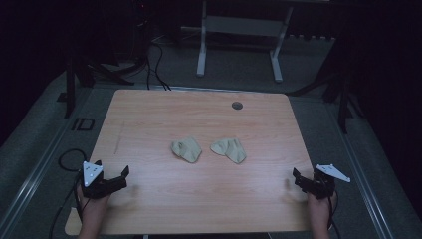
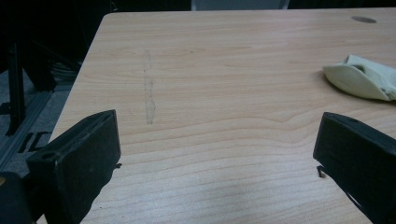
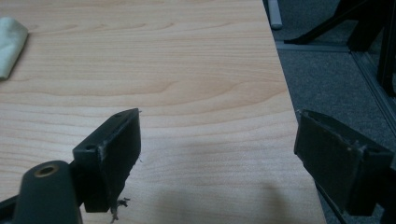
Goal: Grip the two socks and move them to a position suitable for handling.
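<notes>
Two beige cloths [image 1: 187, 149] [image 1: 229, 150]; light wood-grain table [image 1: 199, 199]; black grippers [image 1: 112, 180] [image 1: 302, 180]

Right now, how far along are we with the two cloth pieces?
Nothing looks done: both beige cloth pieces, left cloth and right cloth, lie crumpled mid-table. Nothing in hand: left gripper and right gripper rest open at the table's near corners, apart from the cloths. All handling remains.

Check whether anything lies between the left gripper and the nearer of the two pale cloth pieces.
Nothing visible does. Between the left gripper, jaws open, and the left cloth piece lies just bare table. The other cloth piece sits beyond it, apart.
</notes>
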Demonstrator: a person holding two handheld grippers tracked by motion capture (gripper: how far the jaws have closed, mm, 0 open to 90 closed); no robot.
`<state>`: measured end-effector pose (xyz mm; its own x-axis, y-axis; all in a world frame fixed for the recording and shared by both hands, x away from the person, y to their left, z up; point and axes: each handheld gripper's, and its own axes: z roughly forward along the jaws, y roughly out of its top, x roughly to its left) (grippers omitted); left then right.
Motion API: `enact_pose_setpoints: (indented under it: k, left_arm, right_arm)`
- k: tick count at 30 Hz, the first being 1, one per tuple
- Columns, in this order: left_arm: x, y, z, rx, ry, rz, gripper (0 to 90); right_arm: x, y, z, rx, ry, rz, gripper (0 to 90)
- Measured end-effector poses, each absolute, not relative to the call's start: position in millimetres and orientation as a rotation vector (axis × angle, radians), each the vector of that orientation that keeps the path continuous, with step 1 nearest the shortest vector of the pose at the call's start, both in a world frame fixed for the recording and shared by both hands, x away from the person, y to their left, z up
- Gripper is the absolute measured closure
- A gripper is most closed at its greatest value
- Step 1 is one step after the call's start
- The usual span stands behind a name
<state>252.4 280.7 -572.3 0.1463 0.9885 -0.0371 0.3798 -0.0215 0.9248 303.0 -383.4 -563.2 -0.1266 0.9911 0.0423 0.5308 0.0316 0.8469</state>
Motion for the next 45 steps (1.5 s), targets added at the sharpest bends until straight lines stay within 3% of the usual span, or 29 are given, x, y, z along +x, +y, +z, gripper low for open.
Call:
enact_pose_setpoints:
  k: [17, 45]
  left_arm:
    - [253, 276, -572, 1.577, 1.355, 0.886, 0.6]
    - [252, 271, -570, 1.600, 1.335, 0.847, 0.6]
  right_arm:
    - [315, -369, -552, 1.548, 1.837, 1.033, 15.1]
    - [369, -278, -523, 1.388, 2.056, 1.072, 13.7]
